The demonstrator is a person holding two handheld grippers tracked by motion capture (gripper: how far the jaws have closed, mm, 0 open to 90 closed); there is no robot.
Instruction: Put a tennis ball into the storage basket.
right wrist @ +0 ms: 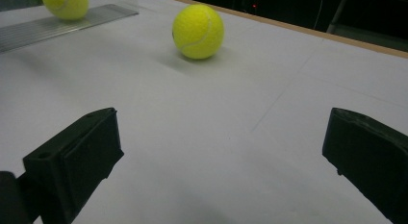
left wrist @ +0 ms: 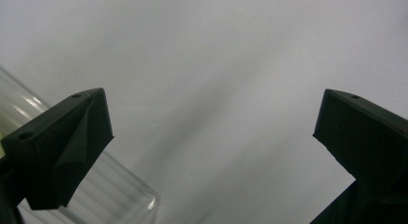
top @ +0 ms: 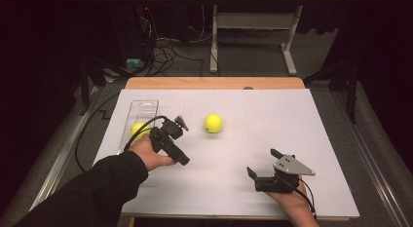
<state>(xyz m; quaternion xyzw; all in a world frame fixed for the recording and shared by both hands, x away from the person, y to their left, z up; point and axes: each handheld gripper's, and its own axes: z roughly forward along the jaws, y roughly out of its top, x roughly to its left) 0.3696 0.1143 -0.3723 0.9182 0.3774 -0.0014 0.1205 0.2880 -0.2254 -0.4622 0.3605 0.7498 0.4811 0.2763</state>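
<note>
A yellow tennis ball rests on the white table sheet near the middle; it also shows in the right gripper view. A second ball lies in a clear plastic tray at the left, partly behind the person's left hand. My left gripper hovers just right of the tray, open and holding nothing; the tray's clear edge lies by its left jaw. My right gripper is near the front right, open and bare, facing the loose ball from a distance.
The table's wooden far edge runs behind the white sheet. Beyond it, on the floor, are cables and a metal desk frame. Bare white surface stretches across the right half and between both grippers.
</note>
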